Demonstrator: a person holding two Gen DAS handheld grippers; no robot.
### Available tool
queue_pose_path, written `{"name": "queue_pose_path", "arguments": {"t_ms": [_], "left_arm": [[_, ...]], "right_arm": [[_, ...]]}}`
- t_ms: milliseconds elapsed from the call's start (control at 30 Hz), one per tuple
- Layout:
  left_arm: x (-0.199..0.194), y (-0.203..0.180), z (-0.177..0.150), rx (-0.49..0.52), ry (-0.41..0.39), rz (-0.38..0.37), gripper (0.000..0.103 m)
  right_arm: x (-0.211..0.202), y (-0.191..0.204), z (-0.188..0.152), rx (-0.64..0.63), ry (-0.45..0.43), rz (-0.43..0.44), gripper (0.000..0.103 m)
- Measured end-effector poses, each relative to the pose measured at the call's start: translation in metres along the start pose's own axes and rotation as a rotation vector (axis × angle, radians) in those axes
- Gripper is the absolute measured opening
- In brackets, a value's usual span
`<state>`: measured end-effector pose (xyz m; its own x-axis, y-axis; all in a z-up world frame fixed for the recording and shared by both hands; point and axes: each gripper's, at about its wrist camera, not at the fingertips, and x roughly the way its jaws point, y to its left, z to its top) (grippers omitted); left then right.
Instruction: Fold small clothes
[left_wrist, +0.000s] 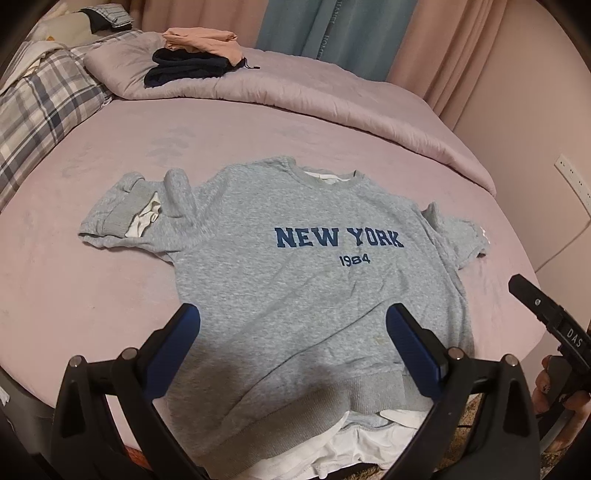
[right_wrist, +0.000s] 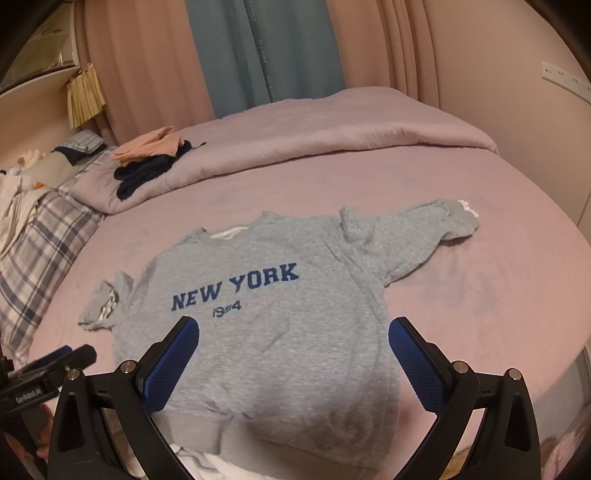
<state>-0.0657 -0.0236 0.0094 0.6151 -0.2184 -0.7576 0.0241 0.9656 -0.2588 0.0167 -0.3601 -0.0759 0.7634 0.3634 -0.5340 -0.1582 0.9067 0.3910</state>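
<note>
A small grey sweatshirt (left_wrist: 295, 280) with "NEW YORK 1984" in blue lies face up on the pink bed; it also shows in the right wrist view (right_wrist: 288, 332). Its sleeves are bunched, with white lining showing at cuffs and hem. My left gripper (left_wrist: 293, 325) is open and empty, above the shirt's lower part near the hem. My right gripper (right_wrist: 293, 336) is open and empty, above the shirt's lower right part. The right gripper (left_wrist: 546, 317) also shows at the right edge of the left wrist view, and the left gripper (right_wrist: 55, 362) at the left edge of the right wrist view.
A folded stack of dark and peach clothes (left_wrist: 195, 55) sits on the rolled pink duvet (left_wrist: 332, 99) at the back. A plaid pillow (left_wrist: 40, 107) lies at the left. Curtains (right_wrist: 258, 55) and a wall stand behind the bed.
</note>
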Motion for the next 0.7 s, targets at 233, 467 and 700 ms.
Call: {"name": "queue_pose_path", "arguments": {"t_ms": [233,467,700], "left_arm": [[-0.001,0.0059,0.0006,-0.018,0.009,-0.006,0.1],[-0.0037,0.005,-0.0006,-0.009,0.016,-0.006,0.1],[-0.0026,0.0028,-0.0018,0.0,0.027,-0.005,0.1]], "right_arm": [[0.0008,-0.0021,-0.0006,0.008,0.0,0.001,0.102],[0.0011,-0.0047,-0.0014,0.014,0.0,0.006,0.102],[0.0014,-0.0065,-0.0015,0.02,0.002,0.008,0.102]]}}
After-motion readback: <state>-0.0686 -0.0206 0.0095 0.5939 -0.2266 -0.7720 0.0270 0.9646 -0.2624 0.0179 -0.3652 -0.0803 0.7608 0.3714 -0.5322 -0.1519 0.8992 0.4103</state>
